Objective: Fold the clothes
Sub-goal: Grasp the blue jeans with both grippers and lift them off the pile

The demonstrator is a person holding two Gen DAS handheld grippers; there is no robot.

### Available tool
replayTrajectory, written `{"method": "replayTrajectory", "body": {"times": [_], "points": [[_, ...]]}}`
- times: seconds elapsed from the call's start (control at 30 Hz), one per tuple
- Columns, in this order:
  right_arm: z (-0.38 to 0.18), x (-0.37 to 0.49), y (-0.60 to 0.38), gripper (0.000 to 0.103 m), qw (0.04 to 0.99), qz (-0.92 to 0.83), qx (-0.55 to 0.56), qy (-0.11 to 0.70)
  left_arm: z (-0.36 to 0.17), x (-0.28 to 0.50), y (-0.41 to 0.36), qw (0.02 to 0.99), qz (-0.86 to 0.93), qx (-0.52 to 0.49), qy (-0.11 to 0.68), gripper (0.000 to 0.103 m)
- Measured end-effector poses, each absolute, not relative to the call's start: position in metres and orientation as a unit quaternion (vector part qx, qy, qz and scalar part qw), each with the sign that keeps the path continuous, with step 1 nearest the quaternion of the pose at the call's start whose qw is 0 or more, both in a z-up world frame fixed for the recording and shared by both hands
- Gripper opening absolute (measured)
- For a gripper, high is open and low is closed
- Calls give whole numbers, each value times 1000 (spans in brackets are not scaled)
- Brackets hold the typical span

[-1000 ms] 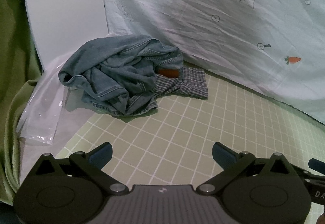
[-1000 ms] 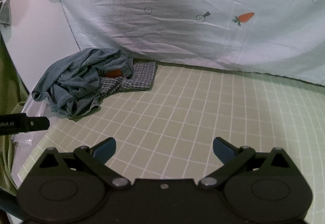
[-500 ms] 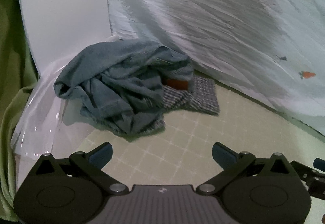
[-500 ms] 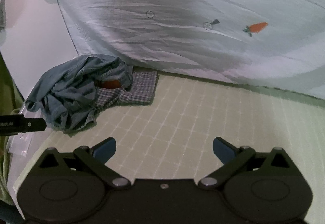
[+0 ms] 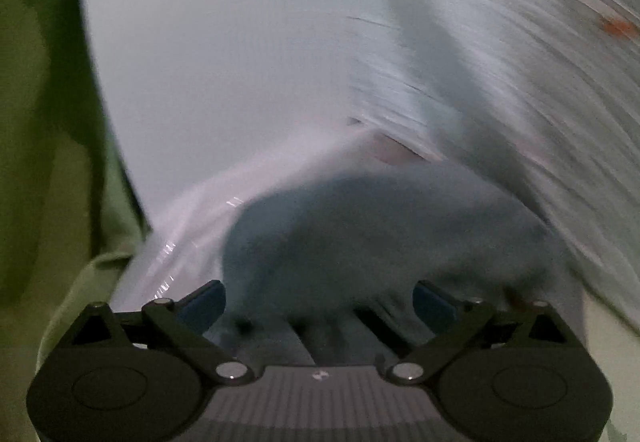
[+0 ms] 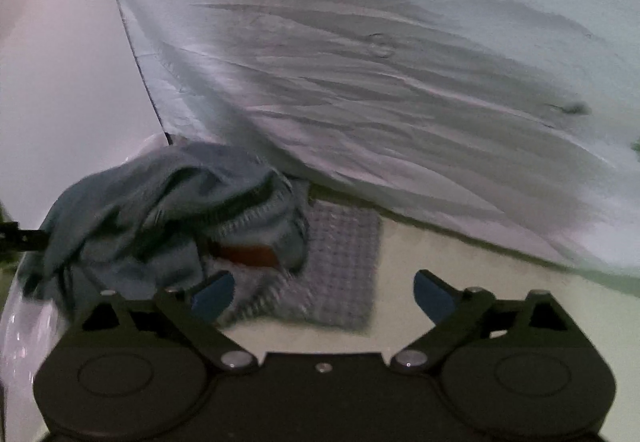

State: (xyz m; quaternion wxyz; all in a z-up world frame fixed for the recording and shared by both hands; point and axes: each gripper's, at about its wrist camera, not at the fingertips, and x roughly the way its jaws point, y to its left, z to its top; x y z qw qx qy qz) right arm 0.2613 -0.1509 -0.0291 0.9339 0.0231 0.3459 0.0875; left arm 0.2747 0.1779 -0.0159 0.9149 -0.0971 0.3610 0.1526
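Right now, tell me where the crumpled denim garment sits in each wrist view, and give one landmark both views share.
Left wrist: the denim garment fills the lower centre, blurred, just beyond the open left gripper.
Right wrist: it lies at the left-centre, on a checked cloth, ahead-left of the open right gripper.
Shared landmark: the carrot-print sheet hanging behind.

- left gripper (image 5: 318, 302) points forward and downward, jaws spread wide, nothing pressed between the blue pads (image 5: 202, 304); its view is heavily blurred.
- right gripper (image 6: 323, 292) is angled forward and down too, jaws wide apart though they have just been closing a little, nothing between them.
- a dark part of the left gripper shows at the left edge of the right wrist view.
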Motion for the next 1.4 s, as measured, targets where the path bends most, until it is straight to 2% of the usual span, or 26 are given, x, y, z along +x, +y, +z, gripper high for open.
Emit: {"method": "replayTrajectory", "body": {"times": [0.17,0.33,0.37,0.43,0.5,0.53,0.57,0.6,0.7,0.77,0.93,1.1,1.27,1.4], "points": [[-57,335,-114,87,923,119,13,365,-48,315,217,894,162,-156,388,99],[-93,394,-92,87,902,150,39,404,-72,313,245,877,132,-277,369,99],[-100,402,-89,87,897,156,41,411,-76,311,248,875,124,-294,365,96],[-109,409,-89,85,893,169,60,414,-78,303,250,874,104,-318,353,82],[-109,409,-93,55,883,200,86,415,-78,303,249,878,93,-319,345,60],[-104,405,-94,30,883,209,88,410,-76,301,246,882,90,-313,340,53],[-98,400,-93,24,886,215,86,403,-74,300,244,886,90,-307,335,37],[-90,390,-89,13,897,212,58,385,-71,298,241,889,95,-300,332,25],[-65,358,-79,10,924,195,-24,328,-54,291,232,901,104,-272,323,12],[-46,334,-90,9,938,178,-27,297,-37,276,225,913,96,-259,301,9],[14,253,-138,9,971,126,-25,203,21,218,191,941,29,-233,243,8],[63,135,-218,9,992,41,-14,116,57,142,122,946,-71,-219,228,8],[74,14,-314,9,991,-91,-27,90,34,71,30,911,-182,-214,301,9],[35,-58,-381,10,965,-193,-38,173,-27,33,-51,853,-226,-197,427,14]]}}
